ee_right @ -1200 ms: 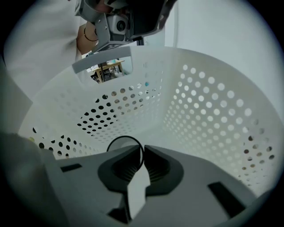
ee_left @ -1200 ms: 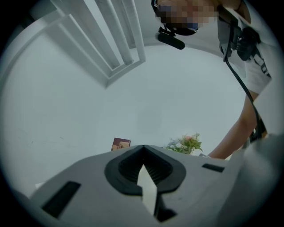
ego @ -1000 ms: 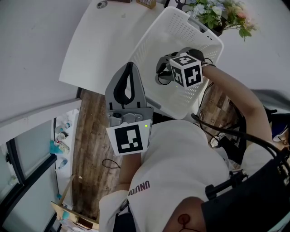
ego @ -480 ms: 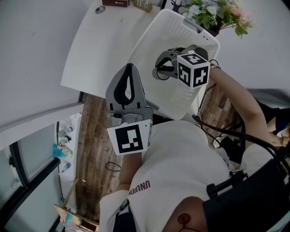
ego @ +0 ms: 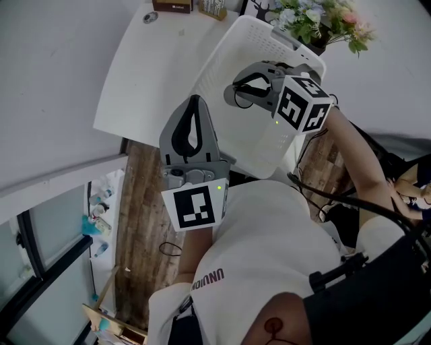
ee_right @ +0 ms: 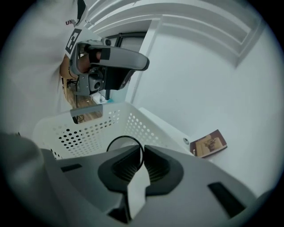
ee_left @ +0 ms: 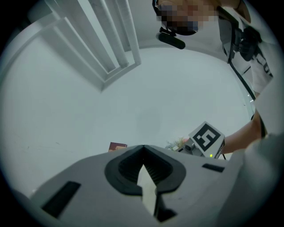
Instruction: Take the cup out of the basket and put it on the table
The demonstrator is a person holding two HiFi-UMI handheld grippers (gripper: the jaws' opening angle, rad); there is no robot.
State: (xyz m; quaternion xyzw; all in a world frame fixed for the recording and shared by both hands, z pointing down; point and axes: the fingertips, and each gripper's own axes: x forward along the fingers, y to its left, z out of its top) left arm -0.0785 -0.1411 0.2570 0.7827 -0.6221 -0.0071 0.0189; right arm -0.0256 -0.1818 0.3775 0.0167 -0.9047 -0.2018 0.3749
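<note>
A pale cup with a thin black rim (ee_right: 119, 142) hangs above the inside of the white perforated basket (ee_right: 88, 126). My right gripper (ee_right: 143, 150) is shut on the cup's rim. In the head view the right gripper (ego: 238, 87) holds the cup (ego: 240, 100) over the basket (ego: 222, 60), which stands on the white table (ego: 148, 74). My left gripper (ego: 194, 102) is shut with nothing in it and hovers at the table's near edge, left of the basket. In its own view the left gripper (ee_left: 143, 150) has its tips touching.
A bunch of flowers (ego: 316, 20) stands behind the basket. A small brown booklet (ee_right: 208, 144) lies on the table at its far end, near other small items (ego: 217, 5). Wooden floor (ego: 141, 202) shows below the table edge.
My right gripper has risen and shifted to the right over the basket with the cup in it. The left gripper has stayed where it was.
</note>
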